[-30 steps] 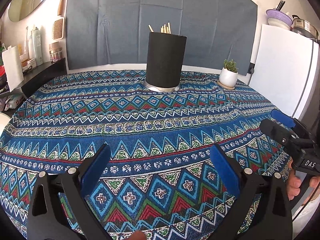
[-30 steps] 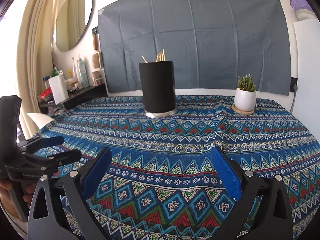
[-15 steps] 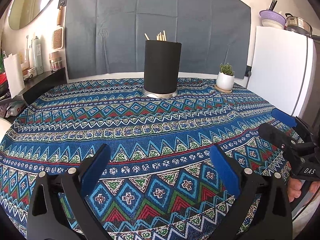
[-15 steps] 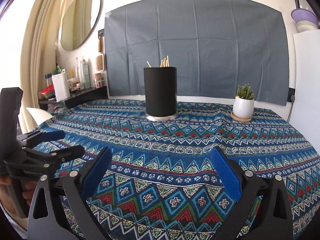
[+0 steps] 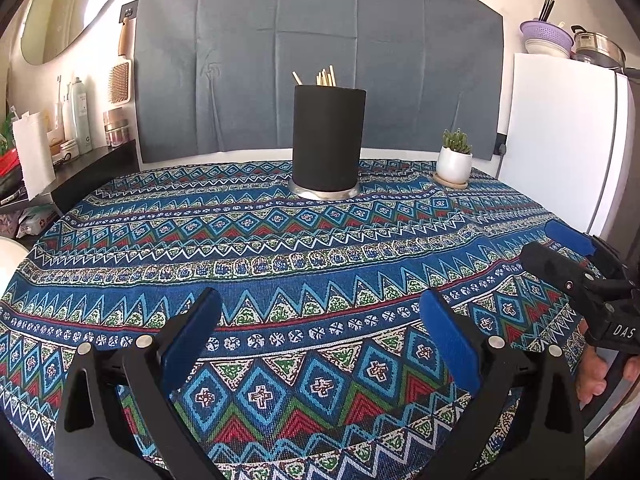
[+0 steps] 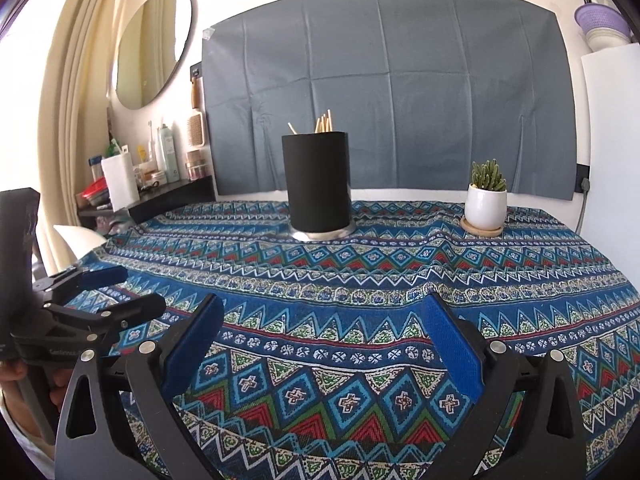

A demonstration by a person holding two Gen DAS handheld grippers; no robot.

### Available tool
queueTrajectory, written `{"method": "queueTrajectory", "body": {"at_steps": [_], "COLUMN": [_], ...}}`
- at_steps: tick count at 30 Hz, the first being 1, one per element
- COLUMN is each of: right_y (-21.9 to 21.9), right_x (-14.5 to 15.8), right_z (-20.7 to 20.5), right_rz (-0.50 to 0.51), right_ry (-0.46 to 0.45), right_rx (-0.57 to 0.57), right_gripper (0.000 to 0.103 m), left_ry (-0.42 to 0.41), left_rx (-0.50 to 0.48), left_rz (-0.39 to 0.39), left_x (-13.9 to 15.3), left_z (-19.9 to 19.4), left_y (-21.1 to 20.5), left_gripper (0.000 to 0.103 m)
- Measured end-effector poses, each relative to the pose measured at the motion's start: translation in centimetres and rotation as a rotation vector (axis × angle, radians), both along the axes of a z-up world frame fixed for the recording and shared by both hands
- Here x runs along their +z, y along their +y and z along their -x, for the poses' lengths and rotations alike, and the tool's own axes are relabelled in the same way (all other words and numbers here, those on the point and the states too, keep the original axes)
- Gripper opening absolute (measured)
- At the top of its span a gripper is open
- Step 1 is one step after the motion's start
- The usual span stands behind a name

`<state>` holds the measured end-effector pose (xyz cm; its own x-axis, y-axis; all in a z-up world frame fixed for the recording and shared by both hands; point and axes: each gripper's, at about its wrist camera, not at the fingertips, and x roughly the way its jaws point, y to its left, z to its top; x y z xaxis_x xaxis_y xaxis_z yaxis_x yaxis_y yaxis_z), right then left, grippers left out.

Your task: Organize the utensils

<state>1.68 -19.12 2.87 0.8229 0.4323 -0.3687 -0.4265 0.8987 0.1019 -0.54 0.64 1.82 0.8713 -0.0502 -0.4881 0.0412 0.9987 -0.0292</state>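
A tall black holder [image 5: 329, 140] stands on a metal base at the far middle of the table, with several wooden chopstick tips [image 5: 325, 77] sticking out of its top. It shows in the right wrist view too, the holder [image 6: 316, 184] and the chopstick tips [image 6: 322, 123]. My left gripper [image 5: 320, 320] hovers open and empty over the near edge of the patterned cloth. My right gripper [image 6: 322, 322] is open and empty as well, side by side with it. The right gripper [image 5: 560, 250] appears at the right edge of the left wrist view, the left gripper [image 6: 124, 292] at the left of the right wrist view.
A small cactus in a white pot [image 5: 454, 162] sits on a wooden coaster right of the holder. The table wears a blue patterned cloth [image 5: 280, 248]. A white fridge [image 5: 560, 140] stands at the right, a dark shelf with bottles [image 5: 76, 120] at the left.
Both grippers have drawn back and lowered toward the table's near edge, so the holder looks smaller and farther. Both stay open and empty.
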Motion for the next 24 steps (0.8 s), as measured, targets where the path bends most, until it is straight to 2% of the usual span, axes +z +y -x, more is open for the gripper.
{"method": "queueTrajectory", "body": {"at_steps": [24], "right_y": [0.20], "right_x": [-0.11], "right_z": [-0.06], "right_rz": [0.006], "right_ry": [0.000], "right_rx": [0.010], "right_gripper": [0.095], "left_ry": [0.005], "left_rx": [0.005], "left_rz": [-0.007], "left_x": [-0.01], "left_z": [0.10], "left_y": [-0.16], "left_gripper": [0.097]}}
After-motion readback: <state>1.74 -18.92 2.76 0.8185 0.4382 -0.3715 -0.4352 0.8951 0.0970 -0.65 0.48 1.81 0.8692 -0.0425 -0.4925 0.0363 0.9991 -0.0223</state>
